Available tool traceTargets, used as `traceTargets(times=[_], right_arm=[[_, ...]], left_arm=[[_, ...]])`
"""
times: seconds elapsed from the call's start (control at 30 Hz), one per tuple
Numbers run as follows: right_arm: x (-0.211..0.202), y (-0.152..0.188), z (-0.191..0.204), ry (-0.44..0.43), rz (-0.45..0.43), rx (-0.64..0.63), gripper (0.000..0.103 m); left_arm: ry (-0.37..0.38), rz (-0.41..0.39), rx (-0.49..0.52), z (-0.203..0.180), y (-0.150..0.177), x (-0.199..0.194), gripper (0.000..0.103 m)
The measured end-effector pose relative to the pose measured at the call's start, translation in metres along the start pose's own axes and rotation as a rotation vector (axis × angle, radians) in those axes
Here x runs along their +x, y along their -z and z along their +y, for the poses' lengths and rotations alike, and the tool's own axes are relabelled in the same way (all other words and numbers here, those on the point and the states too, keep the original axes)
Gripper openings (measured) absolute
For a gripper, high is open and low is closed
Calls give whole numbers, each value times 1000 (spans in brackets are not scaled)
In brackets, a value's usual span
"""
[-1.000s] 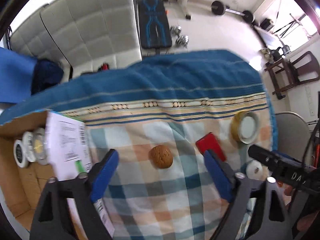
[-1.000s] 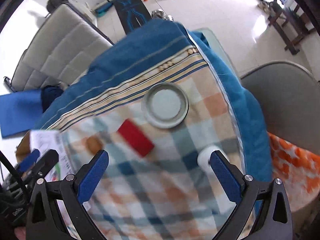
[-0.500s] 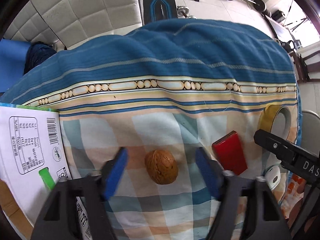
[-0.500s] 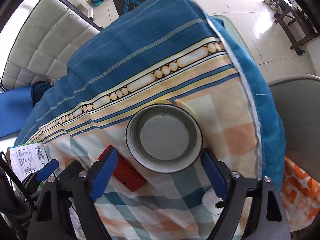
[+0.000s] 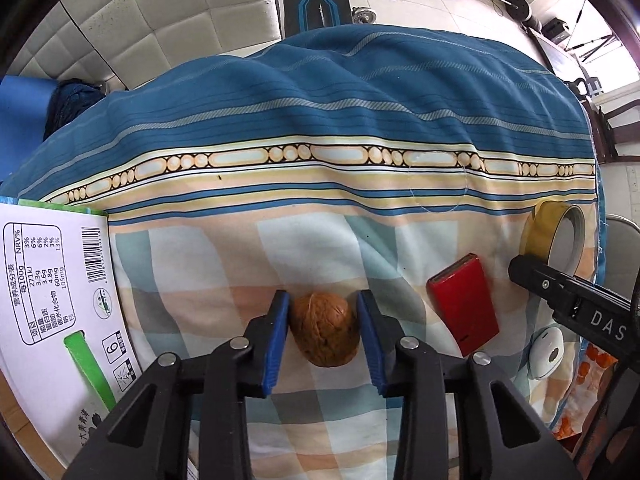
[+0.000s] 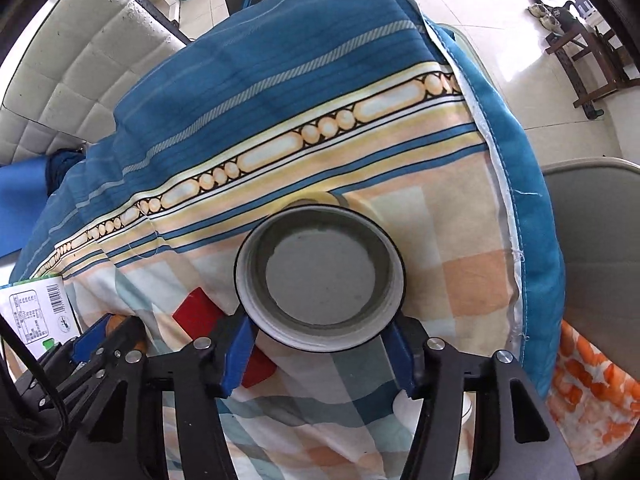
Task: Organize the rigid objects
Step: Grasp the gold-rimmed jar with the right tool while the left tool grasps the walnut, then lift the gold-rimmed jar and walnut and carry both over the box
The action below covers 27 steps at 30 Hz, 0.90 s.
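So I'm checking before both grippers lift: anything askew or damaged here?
Nothing damaged or spilled. The walnut sits squarely between the left gripper pads; the tape roll is centred in the right gripper. The tablecloth is only wrinkled.

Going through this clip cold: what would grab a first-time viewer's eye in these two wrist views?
In the left wrist view, the walnut sits squarely between the left gripper fingers on the checked cloth, with a red box just to its right. In the right wrist view, the big tape roll fills the centre, flanked by the right gripper fingers at its near edge.
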State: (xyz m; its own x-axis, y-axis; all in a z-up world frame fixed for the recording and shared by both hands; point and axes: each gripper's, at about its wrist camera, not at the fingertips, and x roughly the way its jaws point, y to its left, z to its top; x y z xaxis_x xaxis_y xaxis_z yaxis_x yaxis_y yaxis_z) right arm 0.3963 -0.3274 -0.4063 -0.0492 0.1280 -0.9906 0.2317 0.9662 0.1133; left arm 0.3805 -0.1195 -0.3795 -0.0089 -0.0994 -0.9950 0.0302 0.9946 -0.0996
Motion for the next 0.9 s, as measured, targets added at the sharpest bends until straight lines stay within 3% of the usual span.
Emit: traceTargets(times=[0.2, 0.23, 0.27, 0.37, 0.43, 0.53, 0.57, 0.63, 0.7, 0.9], right_arm=[[-6, 9, 5, 16, -9, -22, 49], [-8, 11, 8, 17, -8, -26, 34], [-9, 13, 10, 20, 5, -33, 2], [-14, 20, 15, 37, 6, -59, 1], [-11, 22, 14, -5, 43, -47, 1], [-22, 27, 7, -82, 44, -20, 4], [-31, 29, 4, -74, 23, -11, 10], [-44, 29, -1, -74, -16, -1, 26], [-53, 25, -5, -79, -46, 24, 58], [-42, -6, 3, -99, -53, 62, 66]], left_arm=[[6, -39, 12, 0, 6, -18, 31], [7, -45, 18, -1, 6, -23, 31], [6, -51, 24, -2, 8, -27, 31], [4, -56, 29, -3, 10, -32, 31], [14, -53, 21, 0, 12, -33, 31], [31, -57, 7, 2, 9, -37, 31], [40, -62, 5, 0, 7, -39, 31], [51, -71, 6, -4, -1, -42, 31], [58, -80, 7, -11, -9, -45, 31], [36, -86, 32, -22, -29, -44, 31]])
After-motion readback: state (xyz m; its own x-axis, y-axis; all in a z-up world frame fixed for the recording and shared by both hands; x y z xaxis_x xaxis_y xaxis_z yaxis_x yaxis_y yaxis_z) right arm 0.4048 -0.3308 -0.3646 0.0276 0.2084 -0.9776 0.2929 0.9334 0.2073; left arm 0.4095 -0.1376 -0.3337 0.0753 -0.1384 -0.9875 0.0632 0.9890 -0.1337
